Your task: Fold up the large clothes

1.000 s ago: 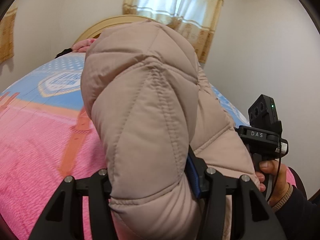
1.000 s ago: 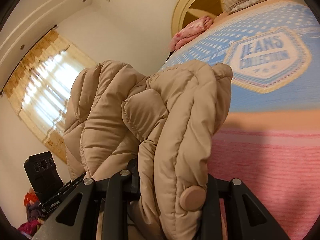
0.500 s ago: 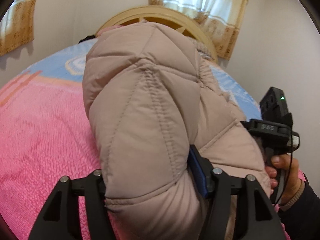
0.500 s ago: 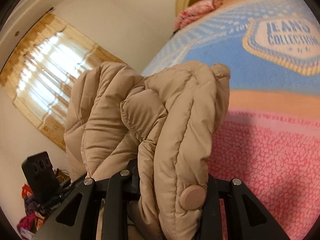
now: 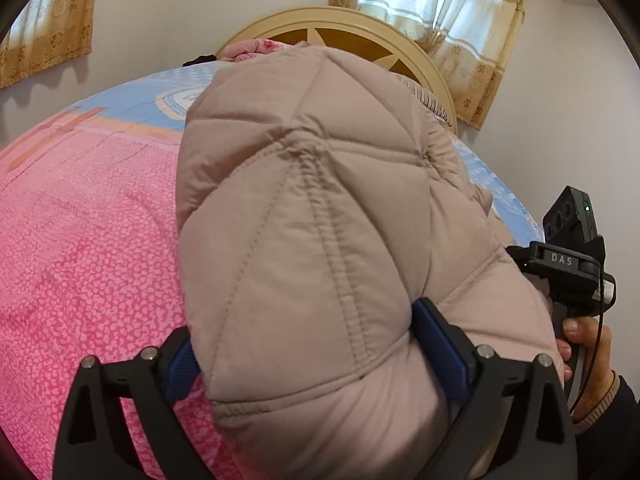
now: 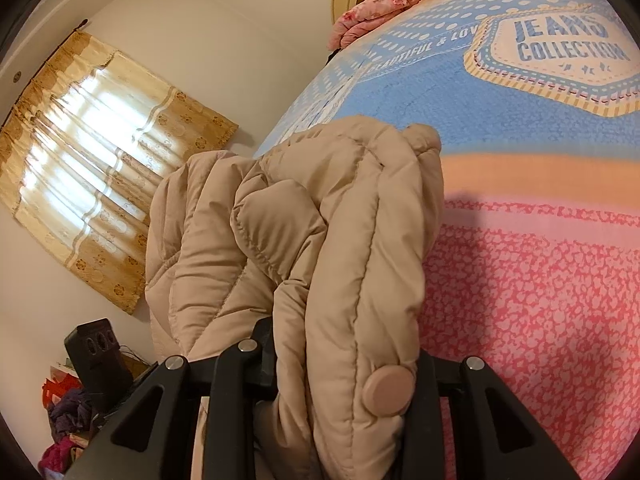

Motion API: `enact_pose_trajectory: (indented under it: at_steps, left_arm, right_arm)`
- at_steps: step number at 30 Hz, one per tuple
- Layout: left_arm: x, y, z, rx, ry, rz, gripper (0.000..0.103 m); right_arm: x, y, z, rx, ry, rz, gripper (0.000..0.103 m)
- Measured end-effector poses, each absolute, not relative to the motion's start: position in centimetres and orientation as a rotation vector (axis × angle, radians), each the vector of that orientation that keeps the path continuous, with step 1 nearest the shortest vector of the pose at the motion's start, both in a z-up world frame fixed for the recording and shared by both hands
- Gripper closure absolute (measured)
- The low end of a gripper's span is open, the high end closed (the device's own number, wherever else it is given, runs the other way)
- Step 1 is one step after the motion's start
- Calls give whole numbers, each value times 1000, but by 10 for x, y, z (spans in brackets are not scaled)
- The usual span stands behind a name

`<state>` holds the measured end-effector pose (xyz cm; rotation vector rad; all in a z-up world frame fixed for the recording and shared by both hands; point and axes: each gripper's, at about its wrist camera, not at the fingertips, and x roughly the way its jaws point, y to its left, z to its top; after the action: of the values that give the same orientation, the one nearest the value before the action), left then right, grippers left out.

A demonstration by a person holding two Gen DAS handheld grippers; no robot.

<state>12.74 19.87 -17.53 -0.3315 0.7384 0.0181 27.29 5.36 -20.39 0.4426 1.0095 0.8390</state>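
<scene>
A beige quilted down jacket (image 5: 320, 200) bulges up between the fingers of my left gripper (image 5: 308, 352). Its jaws are opening and stand wide; the blue pads (image 5: 436, 340) only flank the puffed fabric. The same jacket (image 6: 320, 220) hangs in thick folds, with a round snap button, from my right gripper (image 6: 344, 360). That gripper pinches the front edge, and its jaws are starting to ease apart. Both hold the jacket low over the pink and blue bedspread (image 5: 80, 260). A hand (image 5: 588, 340) holds the right gripper's body at the far right of the left wrist view.
The bed's round wooden headboard (image 5: 340, 28) stands at the far end, with a folded pink blanket (image 6: 372, 12) next to it. Curtained windows line the walls. A heap of clothes (image 6: 68, 420) lies on the floor beside the bed.
The left jaws have spread wide and the jacket has puffed out between them. Both grippers have sunk toward the bedspread with the jacket. The right grip looks almost the same.
</scene>
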Motion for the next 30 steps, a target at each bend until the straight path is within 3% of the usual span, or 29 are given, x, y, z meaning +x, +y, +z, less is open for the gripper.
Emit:
enact_pose_trajectory:
  at_steps: [10,14,18,30]
  left_arm:
    - [109,204,-152,-269,729,87,2]
    - [73,199,-115,-230,621,93,1]
    - [39,188,-77,-146,525,113,0]
    - [-4,176,-33,-138,398,95,0]
  right_arm:
    - [261,38,-185,413,986,727,50]
    - [229,23,-143,340,885,655,48]
    - [181,21,-97,234,747,642,38]
    - [67,20,-22,123,489,631,32]
